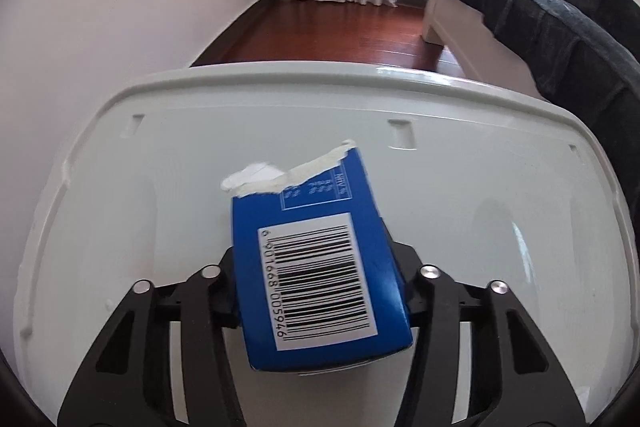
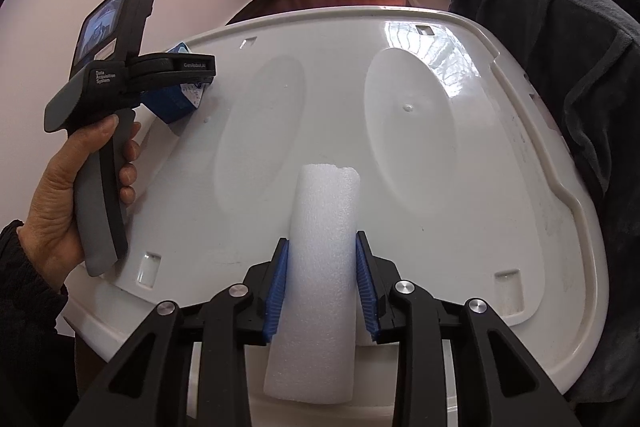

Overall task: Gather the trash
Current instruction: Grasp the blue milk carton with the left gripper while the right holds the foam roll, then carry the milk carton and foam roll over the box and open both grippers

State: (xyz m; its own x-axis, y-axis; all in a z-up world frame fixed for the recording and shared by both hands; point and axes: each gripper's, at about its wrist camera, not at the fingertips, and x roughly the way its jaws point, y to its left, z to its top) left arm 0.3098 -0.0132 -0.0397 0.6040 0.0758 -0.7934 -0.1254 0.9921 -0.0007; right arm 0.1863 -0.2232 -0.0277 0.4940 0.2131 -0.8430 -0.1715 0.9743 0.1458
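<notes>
showing a barcode, torn blue carton (image 1: 320,267) sits clamped in left tool (image 1: 316,267).

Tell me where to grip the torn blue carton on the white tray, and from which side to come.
Grip the blue carton across its two narrow side walls, near the intact lower half, away from the torn top edge. Come from its closed end, along its length, as the left gripper does here: the flat parallel sides probably suit the pads, the ragged end likely crumples.

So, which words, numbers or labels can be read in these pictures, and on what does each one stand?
"6 901668 005946": barcode label on the blue box.
"NRV %": table on that box; smaller print there is unreadable.
"Data Acquisition System": left claw, on its body.
"GenRobot.AI": same tool, on its arm.
White foam: no text.
</notes>
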